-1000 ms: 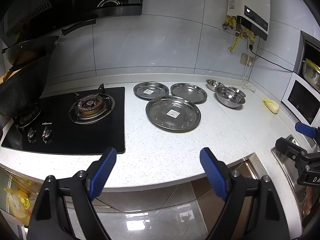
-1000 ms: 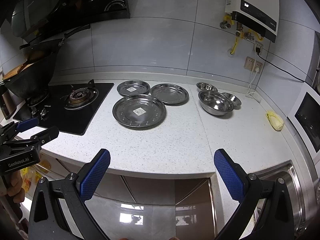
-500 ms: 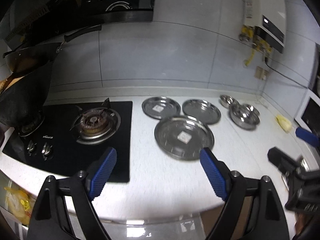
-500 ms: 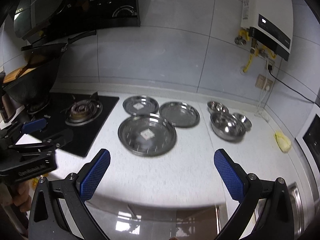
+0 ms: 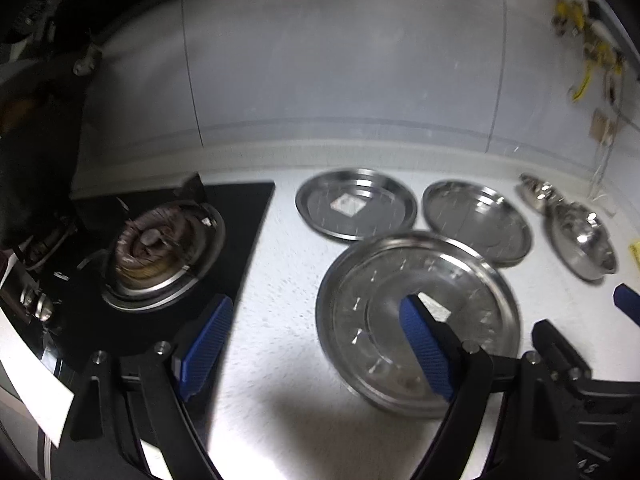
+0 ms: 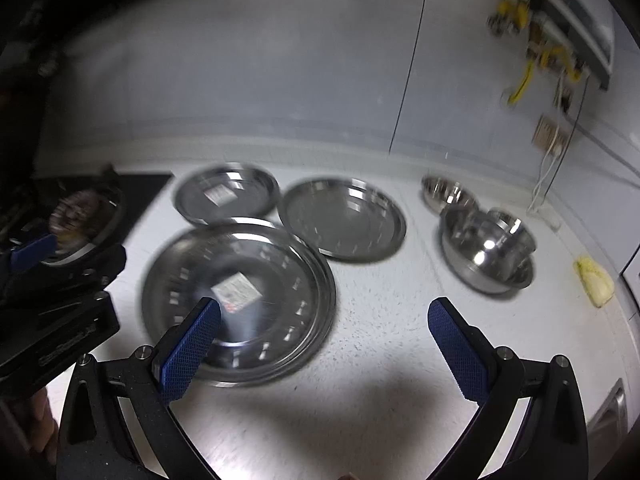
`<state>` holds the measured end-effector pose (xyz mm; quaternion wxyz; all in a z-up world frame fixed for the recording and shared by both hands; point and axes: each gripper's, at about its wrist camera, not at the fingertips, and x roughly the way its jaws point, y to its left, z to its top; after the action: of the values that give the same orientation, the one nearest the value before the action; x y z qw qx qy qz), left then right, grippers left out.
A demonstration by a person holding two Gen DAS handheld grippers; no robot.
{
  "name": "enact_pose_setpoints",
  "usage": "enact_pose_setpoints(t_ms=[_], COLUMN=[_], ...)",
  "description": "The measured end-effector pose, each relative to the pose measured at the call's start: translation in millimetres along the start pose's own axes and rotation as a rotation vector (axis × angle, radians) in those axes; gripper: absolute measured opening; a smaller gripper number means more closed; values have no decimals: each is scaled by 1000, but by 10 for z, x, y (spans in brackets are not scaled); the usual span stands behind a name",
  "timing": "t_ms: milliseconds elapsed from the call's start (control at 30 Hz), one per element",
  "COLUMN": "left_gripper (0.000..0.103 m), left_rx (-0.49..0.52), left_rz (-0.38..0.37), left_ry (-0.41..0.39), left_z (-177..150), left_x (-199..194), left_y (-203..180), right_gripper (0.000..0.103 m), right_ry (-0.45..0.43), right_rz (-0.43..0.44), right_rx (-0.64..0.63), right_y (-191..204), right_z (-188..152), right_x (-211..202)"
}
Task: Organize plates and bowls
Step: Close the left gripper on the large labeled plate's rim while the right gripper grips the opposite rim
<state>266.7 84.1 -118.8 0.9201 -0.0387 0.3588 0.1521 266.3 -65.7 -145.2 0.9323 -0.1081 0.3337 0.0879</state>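
Note:
Three steel plates lie on the white counter. The large plate (image 5: 416, 320) (image 6: 240, 300) is nearest, with a sticker in its middle. Two smaller plates (image 5: 356, 204) (image 5: 478, 220) lie behind it, also in the right wrist view (image 6: 226, 194) (image 6: 344, 218). Steel bowls (image 6: 486, 252) (image 5: 582, 240) cluster to the right, a small one (image 6: 446, 194) behind. My left gripper (image 5: 316, 344) is open and empty, its right finger over the large plate. My right gripper (image 6: 324, 344) is open and empty, just before the large plate's right edge.
A black gas hob (image 5: 160, 248) with a burner sits left of the plates. A yellow sponge (image 6: 594, 282) lies at the far right. A tiled wall (image 6: 280, 80) backs the counter, with a water heater (image 6: 576, 32) and cables up right. A sink edge (image 6: 612, 404) shows lower right.
Both grippers have moved forward over the counter toward the plates, which now look much larger and closer. Both stay open and empty.

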Motion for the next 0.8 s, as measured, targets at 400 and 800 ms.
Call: enact_pose_setpoints(t_ms=[400,800], left_gripper=[85,84], left_rx=[-45,-66], left_rz=[1,-53], left_ry=[196,353], left_z=[-49,-65], left_x=[723,1075], left_y=[-144,-141], right_gripper=[102,86], right_ry=[226,324], right_rz=[66,157], right_rx=[-23,-67], right_y=[56,64], right_z=[-21,11], right_x=[879,1200])
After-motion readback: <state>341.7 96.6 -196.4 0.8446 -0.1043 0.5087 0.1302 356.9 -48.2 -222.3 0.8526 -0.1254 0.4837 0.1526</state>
